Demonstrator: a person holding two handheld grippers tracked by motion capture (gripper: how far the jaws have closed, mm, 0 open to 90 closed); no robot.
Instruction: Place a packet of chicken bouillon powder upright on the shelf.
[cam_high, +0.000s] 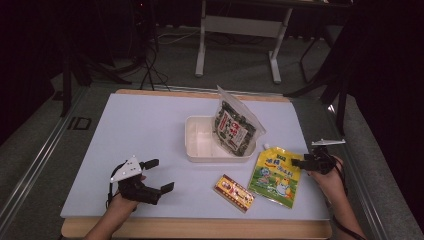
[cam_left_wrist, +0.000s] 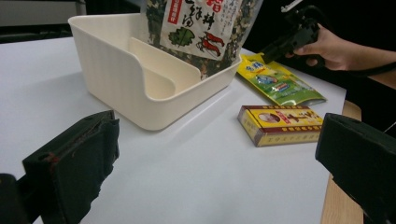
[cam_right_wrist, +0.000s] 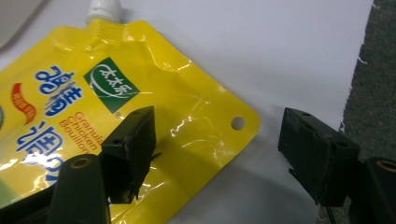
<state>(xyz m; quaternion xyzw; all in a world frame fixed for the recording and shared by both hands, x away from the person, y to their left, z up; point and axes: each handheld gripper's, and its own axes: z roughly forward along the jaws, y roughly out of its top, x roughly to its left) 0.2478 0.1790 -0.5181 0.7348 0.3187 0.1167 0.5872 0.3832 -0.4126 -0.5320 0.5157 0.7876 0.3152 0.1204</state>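
Note:
A yellow spouted pouch of chicken bouillon (cam_high: 276, 176) (cam_right_wrist: 140, 74) lies flat at the table's front right. My right gripper (cam_high: 299, 162) (cam_right_wrist: 219, 149) is low at the pouch's upper right corner with its jaws apart. One jaw sits over the pouch and the other over the bare table beside the corner, and neither presses on it. My left gripper (cam_high: 161, 175) (cam_left_wrist: 215, 158) rests open and holds nothing at the front left, pointed toward the cream tray (cam_high: 192, 145) (cam_left_wrist: 116, 88). A clear bag of dried seaweed mix (cam_high: 234, 127) (cam_left_wrist: 201, 28) stands tilted in the tray's right part.
A flat red and gold box (cam_high: 234, 192) (cam_left_wrist: 280, 125) lies between the tray and the front edge, left of the pouch. The white table top (cam_high: 150, 130) ends just right of the right gripper, where grey floor matting begins. A desk frame stands behind the table.

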